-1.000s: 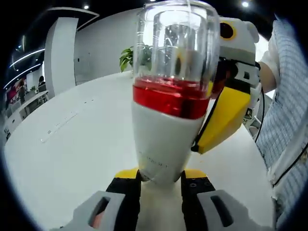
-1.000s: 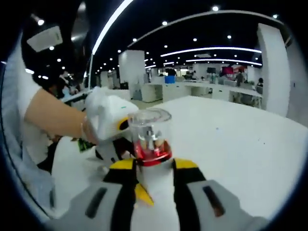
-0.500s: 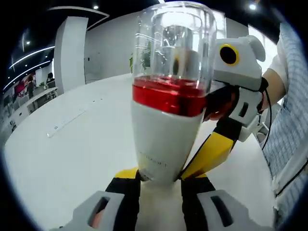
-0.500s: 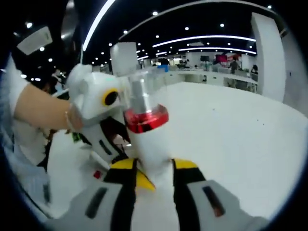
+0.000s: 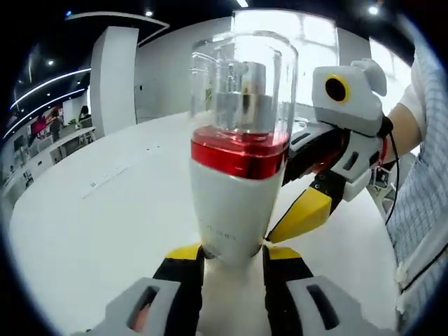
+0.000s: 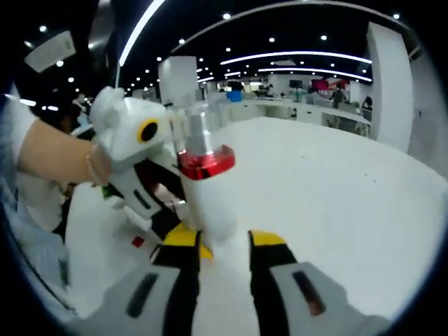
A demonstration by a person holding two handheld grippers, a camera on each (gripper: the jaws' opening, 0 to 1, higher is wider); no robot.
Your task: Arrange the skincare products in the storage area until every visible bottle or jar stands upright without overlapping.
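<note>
The bottle with the red band and clear cap is standing upright on the white table. The left gripper is grasping its base. The right gripper is staying just beside it, jaws parted, holding nothing.

Bottle seen with white body, red metallic band, clear cap; yellow-tipped black jaws beside bottle; blue-white checked sleeve; white table under bottle.
</note>
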